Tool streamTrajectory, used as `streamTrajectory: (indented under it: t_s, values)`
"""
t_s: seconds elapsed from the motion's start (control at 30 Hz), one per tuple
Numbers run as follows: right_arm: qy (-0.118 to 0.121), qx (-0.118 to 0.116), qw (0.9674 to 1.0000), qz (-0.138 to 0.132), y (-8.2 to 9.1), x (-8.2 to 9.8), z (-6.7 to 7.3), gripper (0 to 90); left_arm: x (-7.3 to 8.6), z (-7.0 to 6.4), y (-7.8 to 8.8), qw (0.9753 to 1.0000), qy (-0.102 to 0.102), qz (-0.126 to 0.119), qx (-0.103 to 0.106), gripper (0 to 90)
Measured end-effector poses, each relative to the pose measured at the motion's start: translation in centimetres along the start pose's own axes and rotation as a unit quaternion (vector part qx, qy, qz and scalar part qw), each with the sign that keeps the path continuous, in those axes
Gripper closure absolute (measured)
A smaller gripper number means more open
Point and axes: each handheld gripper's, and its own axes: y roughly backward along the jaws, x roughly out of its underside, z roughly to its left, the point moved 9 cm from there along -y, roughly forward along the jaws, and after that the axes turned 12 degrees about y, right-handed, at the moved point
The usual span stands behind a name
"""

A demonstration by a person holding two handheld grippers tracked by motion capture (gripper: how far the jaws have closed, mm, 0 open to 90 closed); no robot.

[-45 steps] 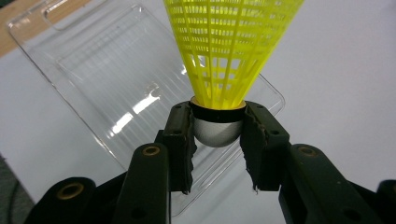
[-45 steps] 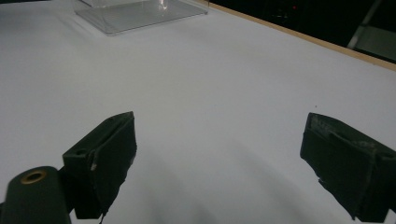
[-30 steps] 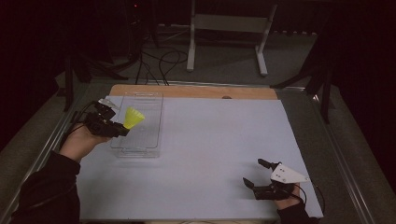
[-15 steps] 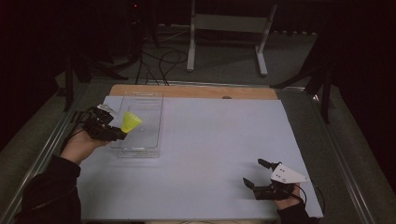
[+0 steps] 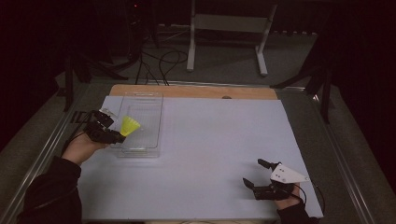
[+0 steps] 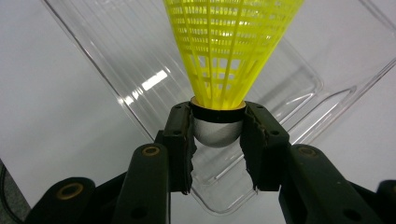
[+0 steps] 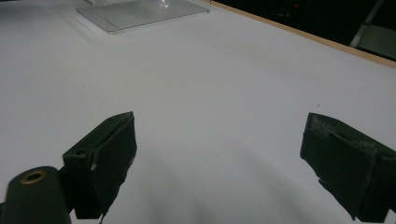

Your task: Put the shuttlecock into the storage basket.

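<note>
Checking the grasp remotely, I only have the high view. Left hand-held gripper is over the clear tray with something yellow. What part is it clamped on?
Observer: The left hand-held gripper pinches the yellow shuttlecock by its rounded grey cork end, one pad on each side.
Operator: Which way does the skirt point?
Observer: Away from the jaws, out over the clear tray floor.
Operator: Is the tray ribbed or flat?
Observer: Ribbed along its floor, with rounded corners.
Operator: Right side?
Observer: The right hand-held gripper has its jaws wide apart over the bare white table, nothing between them.
</note>
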Motion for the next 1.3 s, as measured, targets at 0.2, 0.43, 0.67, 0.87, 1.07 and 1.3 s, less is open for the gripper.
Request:
streamTrajectory:
  t_s: [0.2,0.43,0.67,0.87,1.07,1.3]
  values:
    - [0.001,0.0,1.0,0.0,0.0,0.0,0.0,10.6,0.2,0.1,-0.3,0.9999,-0.004,0.009,-0.005,65.4]
    - [0.001,0.0,1.0,0.001,0.0,0.0,0.0,10.6,0.1,0.1,-0.7,0.9996,-0.011,0.022,-0.013,65.4]
    - [0.001,-0.001,1.0,0.001,0.0,0.0,0.0,10.6,0.3,0.0,-0.9,0.9987,-0.02,0.044,-0.013,65.3]
    - [0.001,-0.001,1.0,0.001,0.0,0.0,0.0,10.6,0.0,0.0,-0.7,0.9984,-0.023,0.048,-0.019,65.2]
    - [0.0,-0.001,1.0,0.001,0.0,0.0,0.0,10.6,-0.9,0.1,0.6,0.9993,-0.012,0.028,-0.02,56.8]
    - [0.001,-0.001,1.0,0.001,0.0,0.0,0.0,10.6,-1.1,-0.6,1.2,0.9994,-0.025,0.014,-0.017,34.1]
